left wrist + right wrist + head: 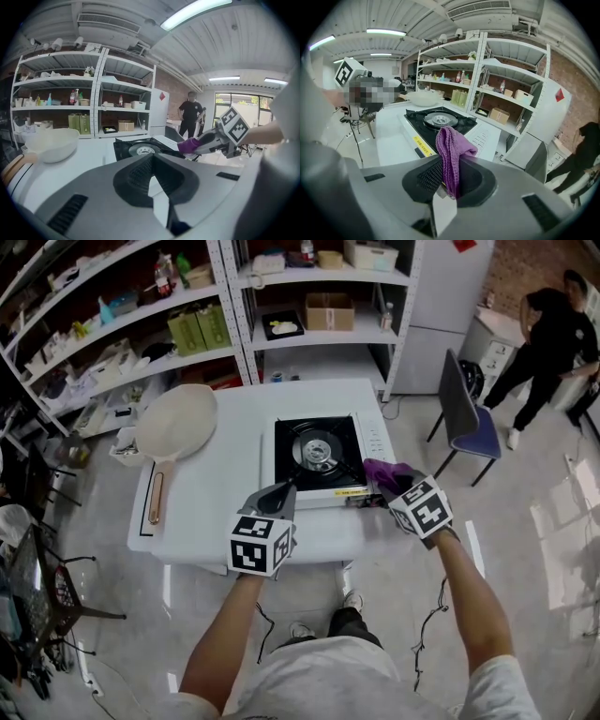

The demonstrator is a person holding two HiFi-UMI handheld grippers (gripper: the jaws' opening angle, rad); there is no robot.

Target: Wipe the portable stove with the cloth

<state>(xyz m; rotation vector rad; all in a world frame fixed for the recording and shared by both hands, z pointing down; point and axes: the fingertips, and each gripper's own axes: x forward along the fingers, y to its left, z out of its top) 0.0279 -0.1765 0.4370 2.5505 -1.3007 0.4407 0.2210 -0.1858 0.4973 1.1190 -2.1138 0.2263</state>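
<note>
One portable stove (319, 456) sat on the white counter (206, 498). One purple cloth (387, 471) hung clenched in the right gripper (380, 487) jaws at the stove's front right corner. The left gripper (280, 492), jaws pressed together and empty, hovered by the stove's front left corner.

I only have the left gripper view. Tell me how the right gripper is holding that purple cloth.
Observer: The right gripper is shut on the cloth, and a bunched fold stands up past its jaws.
Operator: Give me its position over the stove.
Observer: In the head view the cloth is at the front right corner of the stove. I cannot tell whether they touch.
Operator: Report where my left gripper sits.
Observer: The left gripper is at the stove's front left corner, above the table.
</note>
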